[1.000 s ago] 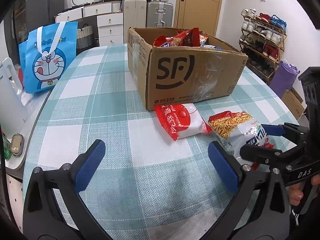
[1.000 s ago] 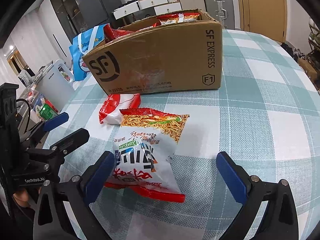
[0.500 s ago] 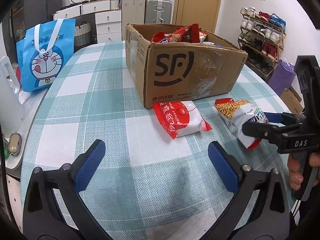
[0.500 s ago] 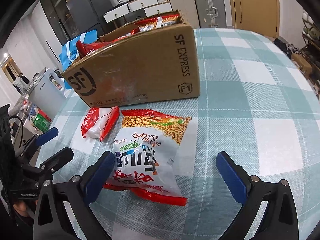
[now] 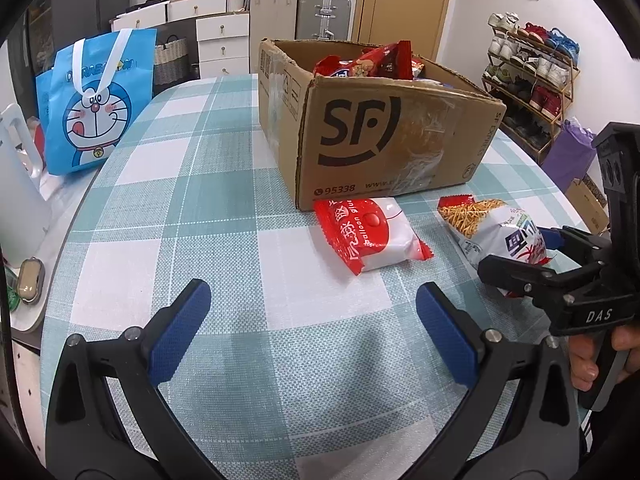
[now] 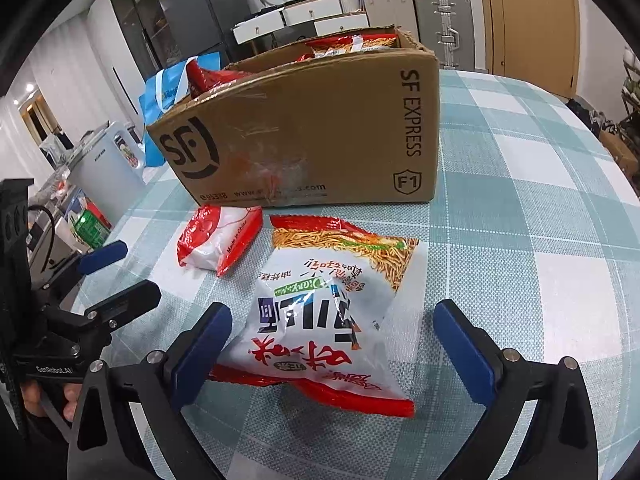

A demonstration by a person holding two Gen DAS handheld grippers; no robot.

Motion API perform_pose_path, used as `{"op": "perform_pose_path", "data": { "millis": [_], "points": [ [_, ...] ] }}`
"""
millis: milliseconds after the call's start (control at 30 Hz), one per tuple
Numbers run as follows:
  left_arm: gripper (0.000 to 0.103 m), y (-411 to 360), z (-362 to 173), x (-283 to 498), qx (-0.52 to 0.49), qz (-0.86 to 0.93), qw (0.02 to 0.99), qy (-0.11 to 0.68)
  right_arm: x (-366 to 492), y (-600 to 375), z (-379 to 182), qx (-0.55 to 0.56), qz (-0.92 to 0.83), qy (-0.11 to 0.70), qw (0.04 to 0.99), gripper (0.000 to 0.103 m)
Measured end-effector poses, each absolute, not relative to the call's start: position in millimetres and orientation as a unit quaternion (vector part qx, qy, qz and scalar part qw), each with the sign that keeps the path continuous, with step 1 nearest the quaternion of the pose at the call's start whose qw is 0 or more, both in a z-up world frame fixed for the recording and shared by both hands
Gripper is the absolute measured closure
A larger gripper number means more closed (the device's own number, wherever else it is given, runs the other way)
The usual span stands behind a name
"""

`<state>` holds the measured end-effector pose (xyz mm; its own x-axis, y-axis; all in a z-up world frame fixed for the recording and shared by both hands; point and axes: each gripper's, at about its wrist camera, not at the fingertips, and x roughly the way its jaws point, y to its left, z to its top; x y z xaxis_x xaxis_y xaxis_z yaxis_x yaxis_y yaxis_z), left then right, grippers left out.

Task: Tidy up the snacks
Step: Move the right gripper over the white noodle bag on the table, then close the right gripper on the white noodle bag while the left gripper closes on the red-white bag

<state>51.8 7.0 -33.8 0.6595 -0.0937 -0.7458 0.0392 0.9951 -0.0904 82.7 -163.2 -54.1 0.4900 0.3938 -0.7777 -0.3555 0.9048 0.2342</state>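
Observation:
A brown SF cardboard box (image 5: 392, 136) with several snack bags inside stands on the checked table; it also shows in the right wrist view (image 6: 304, 136). In front of it lie a red-and-white packet (image 5: 370, 234) (image 6: 216, 240) and a white noodle-snack bag (image 5: 492, 232) (image 6: 332, 312). My right gripper (image 6: 332, 348) is open, its fingers on either side of the noodle bag's near end, left pad (image 6: 200, 352) touching it. It shows in the left wrist view (image 5: 524, 256) too. My left gripper (image 5: 312, 328) is open and empty above bare cloth, short of the red packet.
A blue Doraemon bag (image 5: 96, 96) stands at the table's far left edge. A white appliance (image 5: 16, 192) sits beyond that edge. Drawers, suitcases and a door line the back wall; a shoe rack (image 5: 532, 72) stands at the right.
My right gripper has moved forward so the noodle bag now lies between its fingers. My left gripper has drawn a little nearer the box and the red packet.

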Motion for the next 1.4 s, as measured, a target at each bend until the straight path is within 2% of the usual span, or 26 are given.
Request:
{"op": "perform_pose_path", "data": {
  "millis": [267, 333, 367, 433, 500, 667, 1167, 1300, 1400],
  "points": [
    [0.001, 0.1, -35.7, 52.8, -0.016, -0.033, 0.909, 0.416, 82.3, -177.7, -52.6, 0.067, 0.236, 0.447, 0.860, 0.001],
    [0.001, -1.4, -35.6, 54.4, -0.019, -0.030, 0.909, 0.415, 81.5, -178.9, -51.7, 0.068, 0.228, 0.444, 0.864, 0.005],
    [0.001, -1.6, -35.5, 54.8, -0.024, -0.030, 0.910, 0.413, 81.3, -179.9, -51.4, 0.070, 0.227, 0.444, 0.864, 0.014],
    [0.001, -3.0, -36.2, 59.6, -0.039, -0.033, 0.909, 0.415, 81.4, -182.9, -51.1, 0.080, 0.228, 0.442, 0.864, 0.018],
    [0.001, -6.4, -38.0, 65.6, -0.042, -0.034, 0.906, 0.420, 81.5, -186.2, -51.5, 0.093, 0.233, 0.440, 0.862, 0.034],
    [0.001, -18.6, -42.2, 82.6, -0.029, -0.031, 0.903, 0.428, 81.4, -191.7, -51.2, 0.114, 0.236, 0.435, 0.861, 0.040],
    [0.002, -54.0, -59.6, 131.0, 0.006, -0.025, 0.885, 0.465, 84.4, -198.0, -50.6, 0.134, 0.225, 0.434, 0.862, 0.042],
    [0.008, -51.6, -62.4, 138.5, -0.002, -0.022, 0.883, 0.468, 83.9, -198.0, -50.3, 0.134, 0.226, 0.434, 0.862, 0.042],
    [0.022, -53.6, -61.2, 137.3, 0.000, -0.029, 0.888, 0.459, 84.3, -198.5, -50.6, 0.134, 0.226, 0.434, 0.862, 0.042]
  ]
}}
